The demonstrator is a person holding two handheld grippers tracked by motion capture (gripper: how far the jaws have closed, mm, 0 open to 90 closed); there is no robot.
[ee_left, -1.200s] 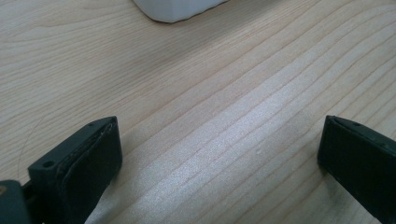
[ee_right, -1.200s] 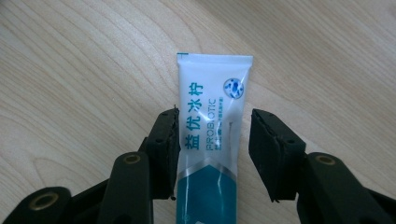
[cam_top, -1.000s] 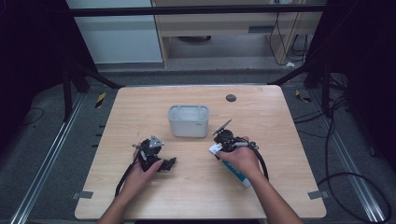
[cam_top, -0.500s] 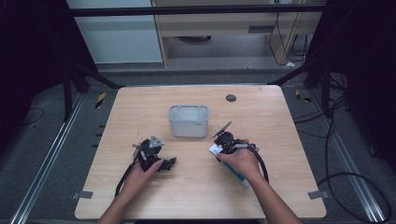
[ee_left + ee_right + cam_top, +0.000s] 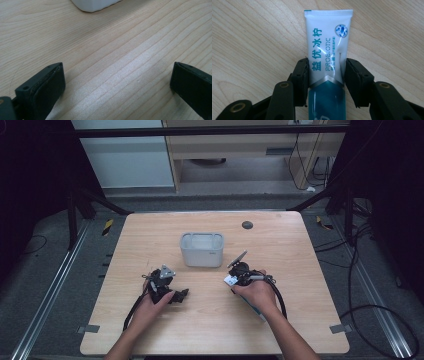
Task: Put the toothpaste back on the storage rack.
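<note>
A white and teal toothpaste tube (image 5: pixel 327 45) lies flat on the wooden table (image 5: pixel 300 270), its crimped white end pointing away from the camera. My right gripper (image 5: pixel 326 71) straddles it about mid-length, both black pads (image 5: pixel 302 72) against its sides. In the high view the right gripper (image 5: pixel 241 276) sits right of centre, and the tube's teal end (image 5: pixel 259 314) sticks out under the right hand. My left gripper (image 5: pixel 117 77) stands wide open over bare wood with nothing between its pads. From above, the left gripper (image 5: pixel 176 296) rests on the table at the left.
A grey-white rectangular container (image 5: pixel 201 249) stands at the table's middle, just beyond both grippers; its corner (image 5: pixel 95 5) shows in the left gripper view. A small dark round spot (image 5: pixel 247 225) marks the far side. Cables trail from both grippers towards the near edge.
</note>
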